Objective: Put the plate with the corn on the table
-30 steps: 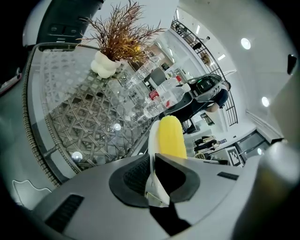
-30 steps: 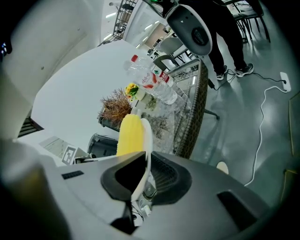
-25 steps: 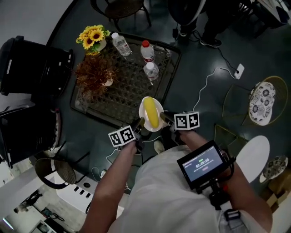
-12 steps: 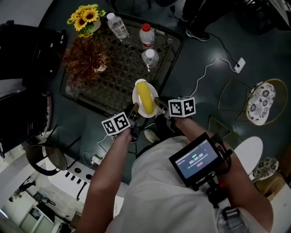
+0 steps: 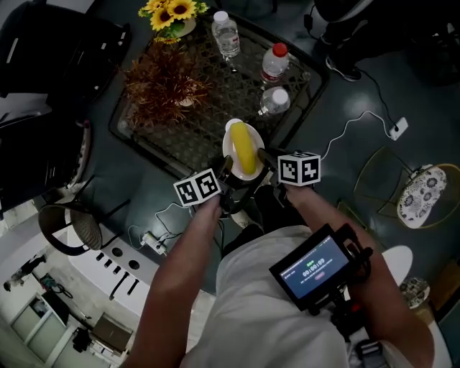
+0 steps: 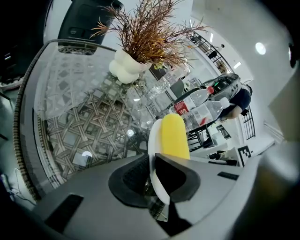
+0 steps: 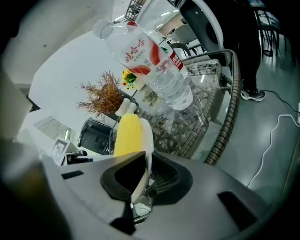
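The white plate point(image 5: 231, 138) carries a yellow corn cob point(image 5: 244, 149) and hangs over the near edge of the glass-topped woven table point(image 5: 215, 100). My left gripper point(image 5: 227, 168) is shut on the plate's near left rim, and my right gripper point(image 5: 263, 157) is shut on its near right rim. In the left gripper view the plate point(image 6: 153, 140) stands edge-on between the pads of the left gripper point(image 6: 154, 174), with the corn point(image 6: 174, 137) beyond. The right gripper view shows the right gripper point(image 7: 140, 174) pinching the plate point(image 7: 148, 137) beside the corn point(image 7: 126, 133).
On the table stand three water bottles point(image 5: 274, 101), a dried-plant vase point(image 5: 169, 79) and sunflowers point(image 5: 172, 11). A black seat point(image 5: 50, 43) stands at the left. A cable and plug point(image 5: 396, 129) lie on the floor at the right, near a cushioned round chair point(image 5: 417, 194).
Both grippers have carried the plate with the corn forward and down, from beside the table's near corner to over its near edge. Both grips are unchanged.
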Motion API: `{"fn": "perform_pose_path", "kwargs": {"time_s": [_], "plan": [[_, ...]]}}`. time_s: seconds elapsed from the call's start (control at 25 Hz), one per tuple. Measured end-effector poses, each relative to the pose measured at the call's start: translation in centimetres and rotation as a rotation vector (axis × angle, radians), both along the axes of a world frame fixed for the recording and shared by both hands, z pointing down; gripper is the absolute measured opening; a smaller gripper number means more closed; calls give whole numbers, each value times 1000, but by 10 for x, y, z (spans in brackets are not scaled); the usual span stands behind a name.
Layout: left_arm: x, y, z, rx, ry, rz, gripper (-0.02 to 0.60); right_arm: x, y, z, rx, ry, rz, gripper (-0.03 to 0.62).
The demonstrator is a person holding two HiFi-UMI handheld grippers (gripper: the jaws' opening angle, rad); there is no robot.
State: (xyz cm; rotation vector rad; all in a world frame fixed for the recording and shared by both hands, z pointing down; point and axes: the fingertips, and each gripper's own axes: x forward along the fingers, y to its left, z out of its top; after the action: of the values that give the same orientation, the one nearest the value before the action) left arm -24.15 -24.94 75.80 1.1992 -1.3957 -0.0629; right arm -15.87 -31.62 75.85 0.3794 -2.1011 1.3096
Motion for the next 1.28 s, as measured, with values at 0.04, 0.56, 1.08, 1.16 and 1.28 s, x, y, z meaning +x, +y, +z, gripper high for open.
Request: {"fn": "perform_pose_path", "kwargs": {"time_s": [0.04, 0.56, 1.08, 1.16, 1.28], "plan": [[-4, -3, 2, -2, -6, -3, 42, -5, -3, 1, 5, 3, -2, 38], [-28, -36, 24, -50, -85, 23, 43, -30, -32, 27, 58, 88, 9, 38], [-33, -44, 36, -113, -211, 70, 43, -38, -39, 35, 190, 182, -84, 46], [-33, -45, 36, -119, -243, 102, 48, -40, -39, 35, 208, 189, -96, 49], [-31, -43, 34, -128, -286, 157, 65, -38, -38, 34, 209, 166, -90, 49]]}}
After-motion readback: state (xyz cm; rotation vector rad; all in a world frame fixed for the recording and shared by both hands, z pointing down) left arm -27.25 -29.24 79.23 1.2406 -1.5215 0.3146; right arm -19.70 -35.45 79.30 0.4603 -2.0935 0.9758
